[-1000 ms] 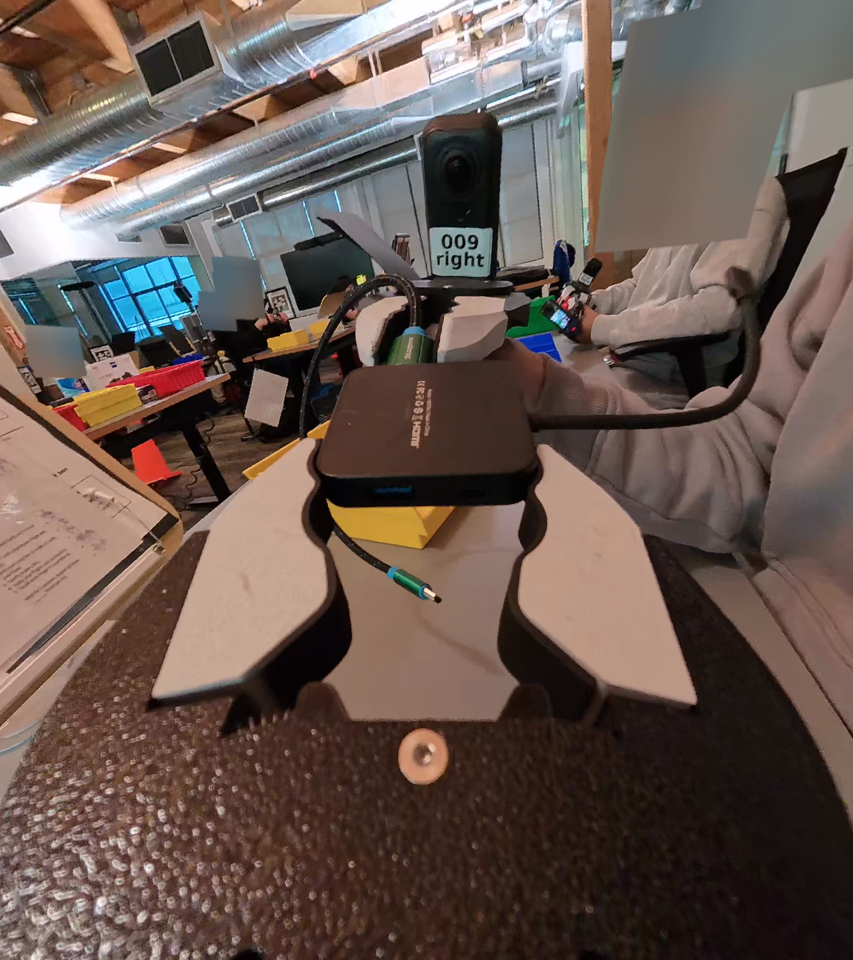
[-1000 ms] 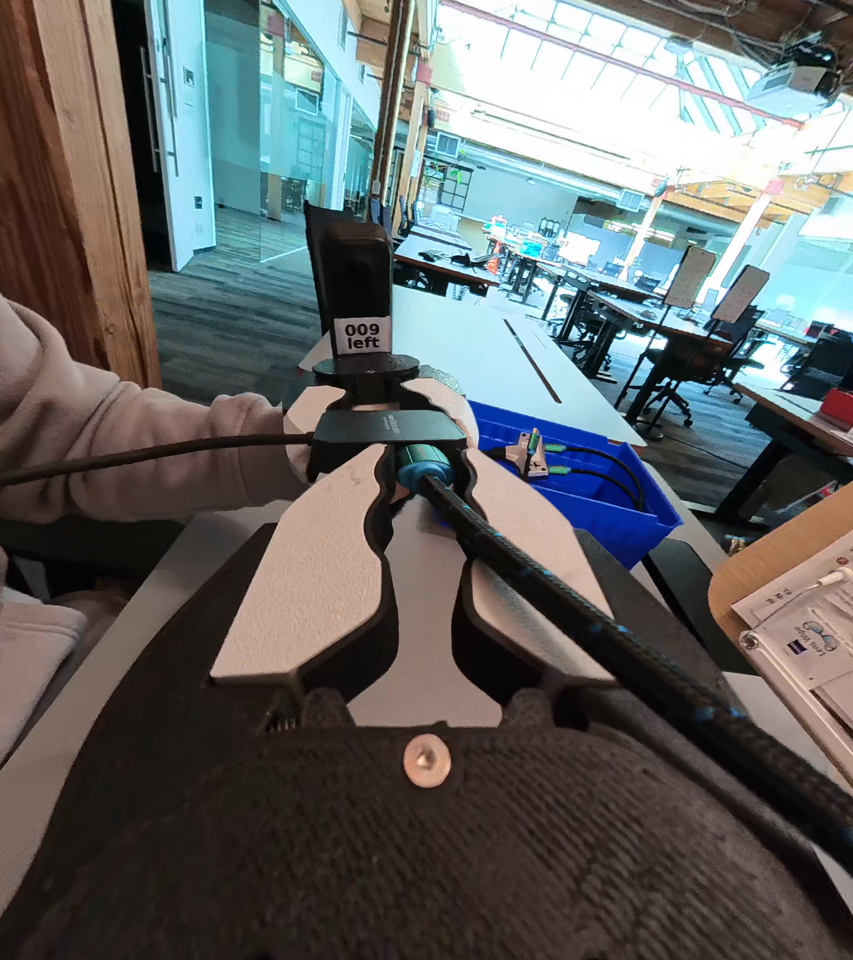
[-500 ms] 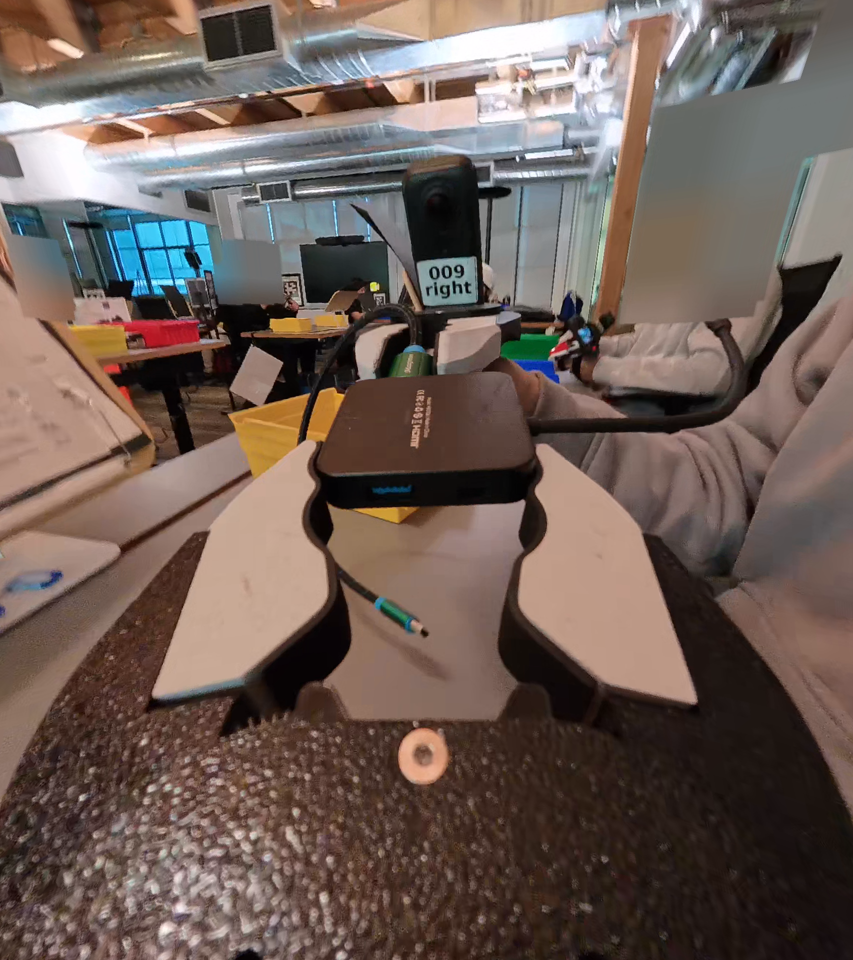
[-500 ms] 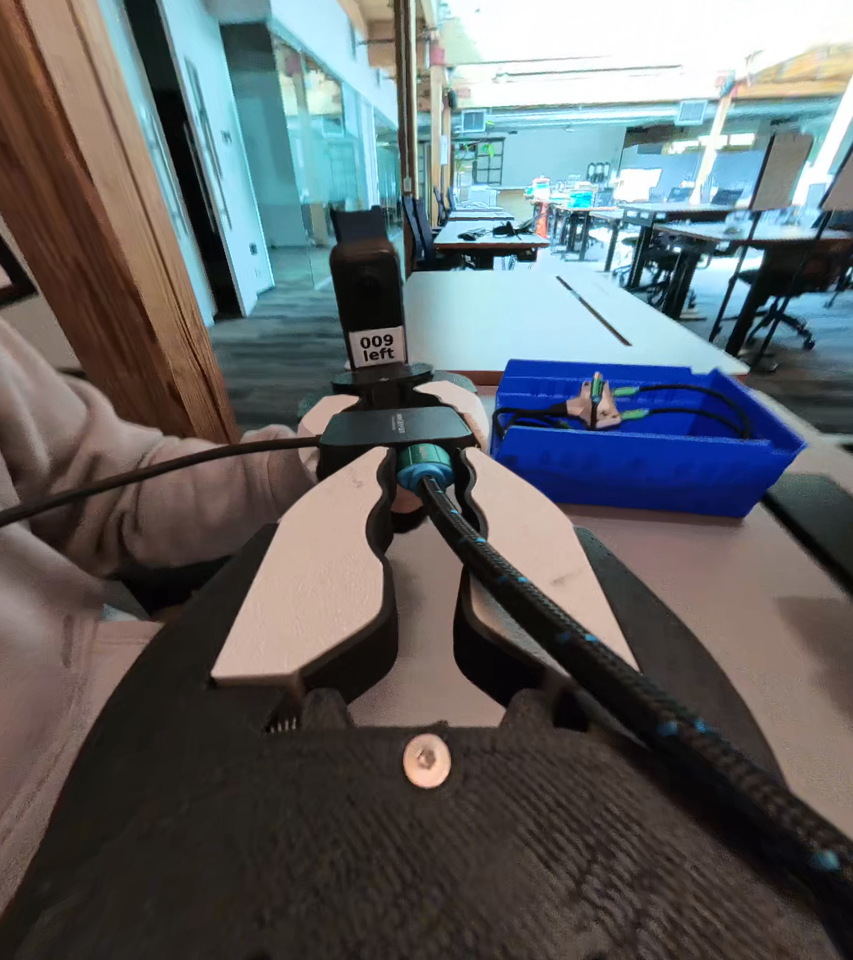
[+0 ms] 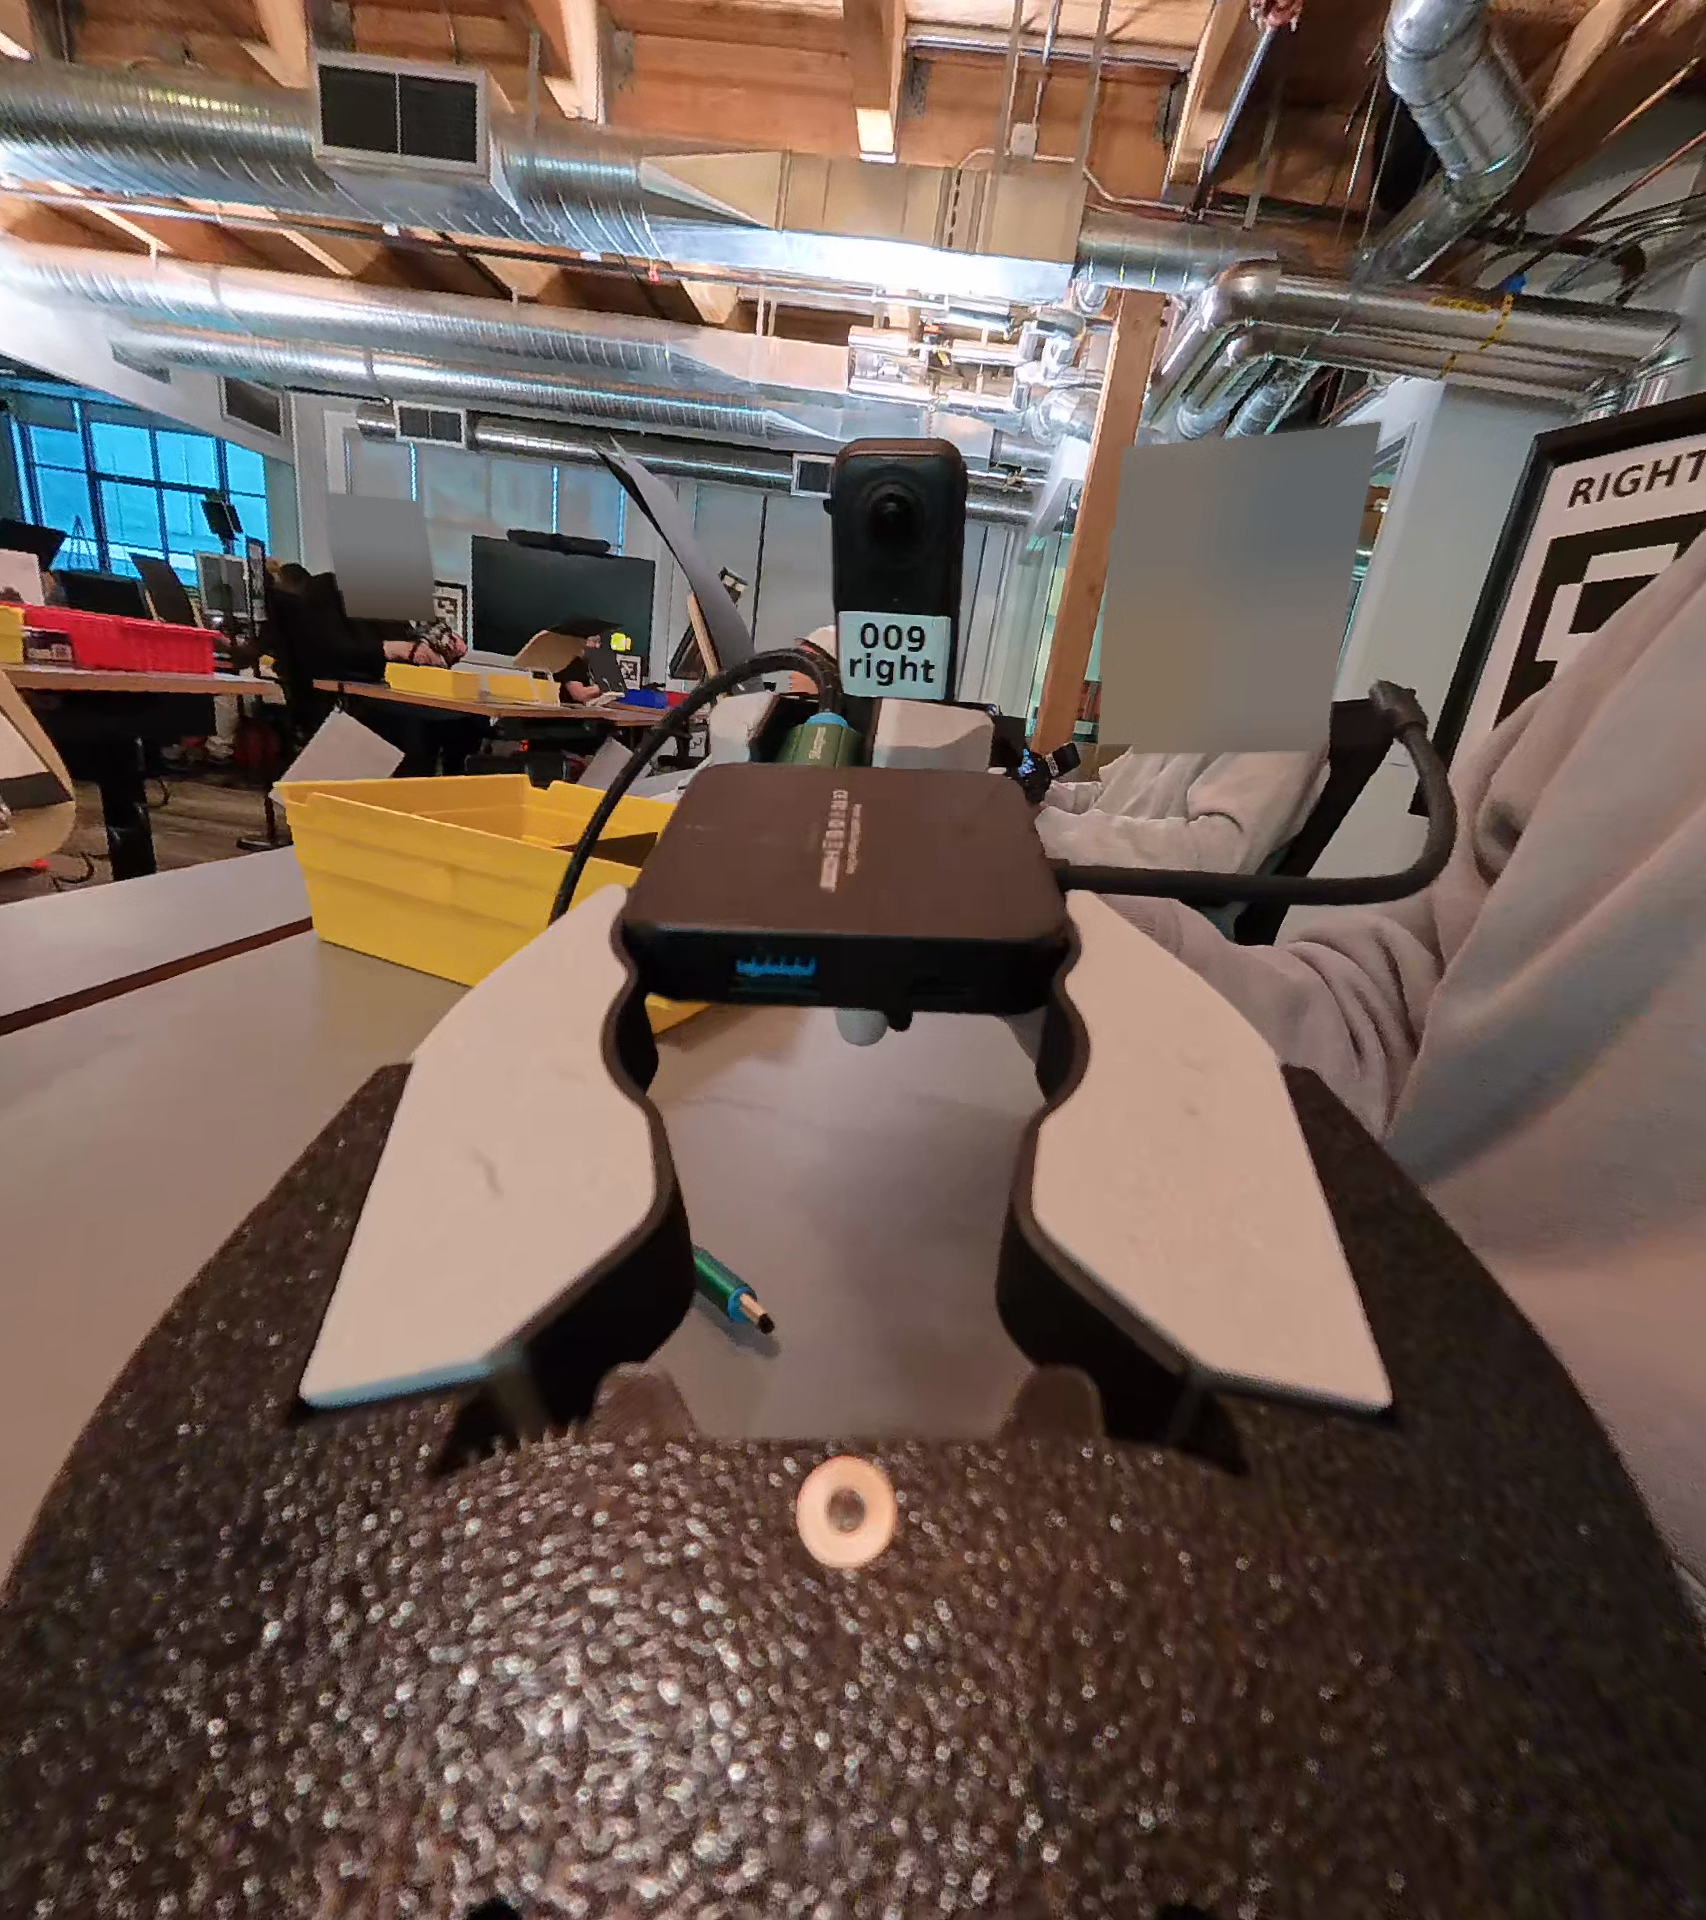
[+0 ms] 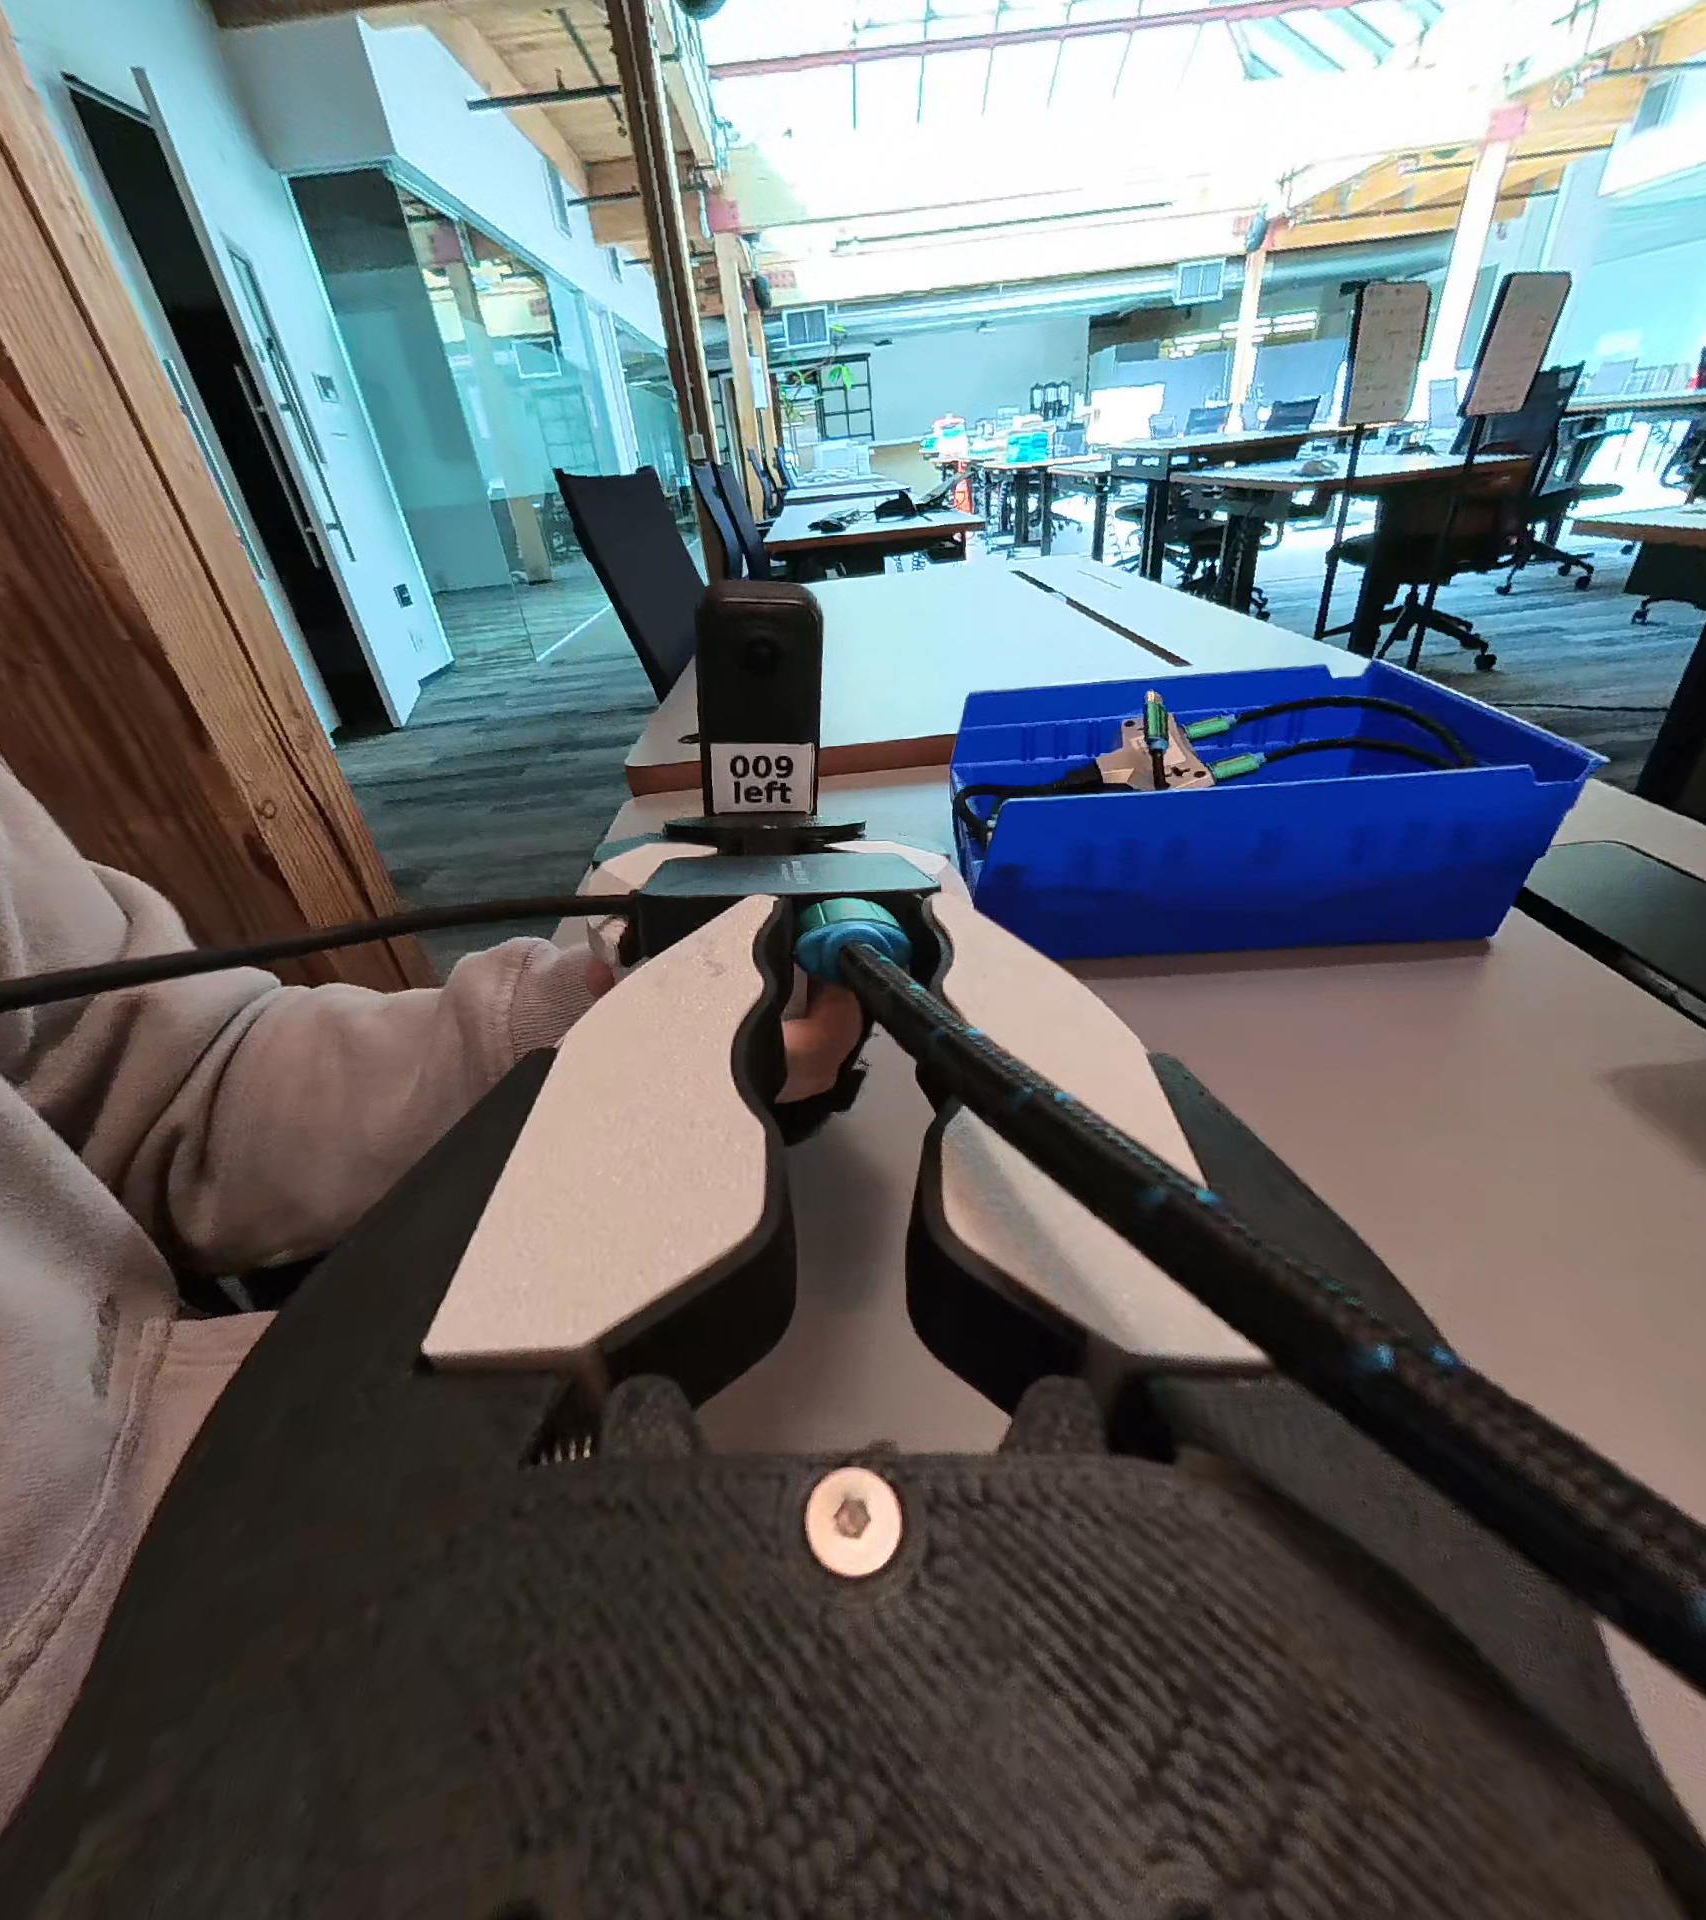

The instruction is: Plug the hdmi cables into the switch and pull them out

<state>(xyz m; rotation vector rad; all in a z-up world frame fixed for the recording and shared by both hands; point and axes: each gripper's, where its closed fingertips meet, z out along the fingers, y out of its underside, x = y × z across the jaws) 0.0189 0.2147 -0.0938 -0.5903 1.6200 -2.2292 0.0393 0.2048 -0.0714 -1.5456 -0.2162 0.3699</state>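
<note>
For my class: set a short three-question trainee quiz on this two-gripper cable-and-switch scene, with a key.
1. True or false: the left gripper holds the black switch by its two sides.
2. Multiple choice: the right gripper is shut on A) the yellow bin, B) the green plug of a braided cable, C) the blue bin.
3. Fill in: a loose green connector lies on the ____ under the left gripper.

Key: 1 true; 2 B; 3 table.

We log a white label (image 5: 896,665) on the facing camera (image 5: 896,520), and a second label (image 6: 761,779) on the other camera (image 6: 757,655). Small print tops the switch (image 5: 838,842). A framed poster (image 5: 1638,499) carries lettering. Wording not transcribed.
</note>
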